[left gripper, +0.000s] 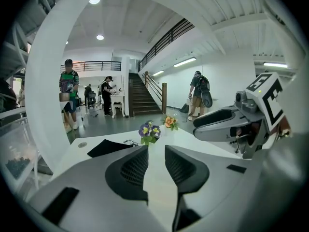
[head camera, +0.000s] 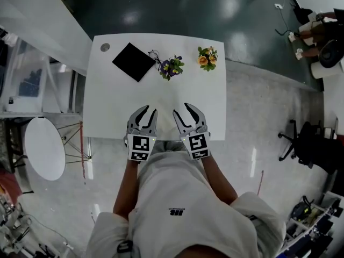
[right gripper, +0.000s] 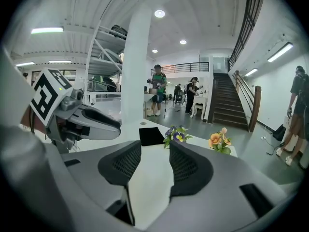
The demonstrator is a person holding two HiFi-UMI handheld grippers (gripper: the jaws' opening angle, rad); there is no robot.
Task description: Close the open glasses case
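**Item: glasses case (head camera: 133, 61), black, open.** It is lying flat at the far left of the white table (head camera: 115, 109), turned cornerwise to the table's edges. It looks roughly square, so I cannot tell a long axis. A thin dark wiry thing (head camera: 154, 54), perhaps the glasses, is sitting just beside its right corner.

**Item: left gripper (head camera: 149, 112).** It is hovering over the near edge, its jaws spread, with nothing between them. The case is lying ahead of it and slightly to its left, well apart.

**Item: right gripper (head camera: 181, 110).** It is hovering just beside the left one, its jaws likewise spread and empty.

**Also on the table:** purple flowers (head camera: 171, 67) are standing near the case, with orange flowers (head camera: 207, 58) further right.

**Note:** the left gripper is the nearer one and is probably having the clearer reach. The purple flowers are partly crowding the right gripper's line.
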